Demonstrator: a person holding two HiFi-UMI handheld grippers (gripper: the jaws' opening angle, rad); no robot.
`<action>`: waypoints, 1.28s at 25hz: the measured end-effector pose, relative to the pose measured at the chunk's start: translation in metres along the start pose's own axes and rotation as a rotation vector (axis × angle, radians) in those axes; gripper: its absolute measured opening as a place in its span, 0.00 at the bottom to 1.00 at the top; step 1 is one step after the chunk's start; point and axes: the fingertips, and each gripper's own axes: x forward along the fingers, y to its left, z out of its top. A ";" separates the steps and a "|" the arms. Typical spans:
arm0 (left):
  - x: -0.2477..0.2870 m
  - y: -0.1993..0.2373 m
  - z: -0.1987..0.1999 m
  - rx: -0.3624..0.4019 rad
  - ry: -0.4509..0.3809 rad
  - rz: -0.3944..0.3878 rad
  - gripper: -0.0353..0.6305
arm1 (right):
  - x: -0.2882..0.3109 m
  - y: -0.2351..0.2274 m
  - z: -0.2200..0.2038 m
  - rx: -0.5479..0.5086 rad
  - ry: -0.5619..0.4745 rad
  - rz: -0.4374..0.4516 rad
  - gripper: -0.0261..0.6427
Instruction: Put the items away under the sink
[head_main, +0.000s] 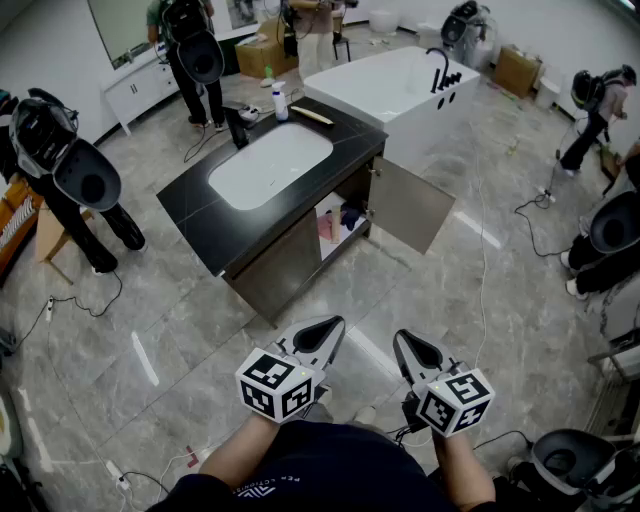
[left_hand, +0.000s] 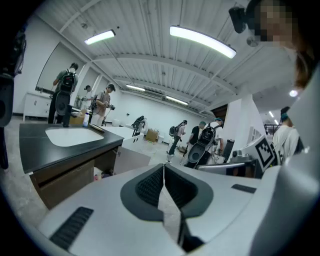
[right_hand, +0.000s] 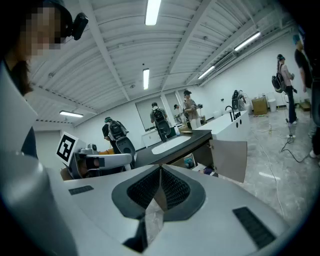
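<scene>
White with dark grey pads, the two grippers sit low and close to the person's body, side by side above the grey tiled floor (head_main: 190, 320). The left gripper (head_main: 325, 328) has its jaws pressed together with nothing between them, and the right gripper (head_main: 408, 345) is clenched and empty too.

Well ahead of them stands the vanity, with its right-hand door (head_main: 412, 205) swung open. On the shelf inside lie a pink item (head_main: 327, 225) and a dark blue item (head_main: 350, 213), both too small to identify.

Above the shelf, the black worktop (head_main: 195, 200) holds a white sink (head_main: 270, 165). At the worktop's far end, just past the sink, stand a white bottle (head_main: 280, 101) with a blue cap and a flat pale thing (head_main: 312, 115), perhaps a brush.

A white bathtub (head_main: 395, 85) lies just behind the vanity. People with backpacks (head_main: 195, 50) stand around the room.
</scene>
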 end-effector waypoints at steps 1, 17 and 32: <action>-0.001 -0.001 0.001 -0.011 -0.003 -0.005 0.07 | -0.001 0.000 0.001 0.000 -0.001 0.000 0.10; 0.012 -0.028 -0.006 -0.010 -0.009 -0.029 0.07 | -0.015 -0.008 -0.004 -0.030 0.016 0.035 0.10; 0.037 -0.051 -0.014 -0.057 -0.007 0.009 0.07 | -0.035 -0.044 -0.008 0.001 0.023 0.053 0.10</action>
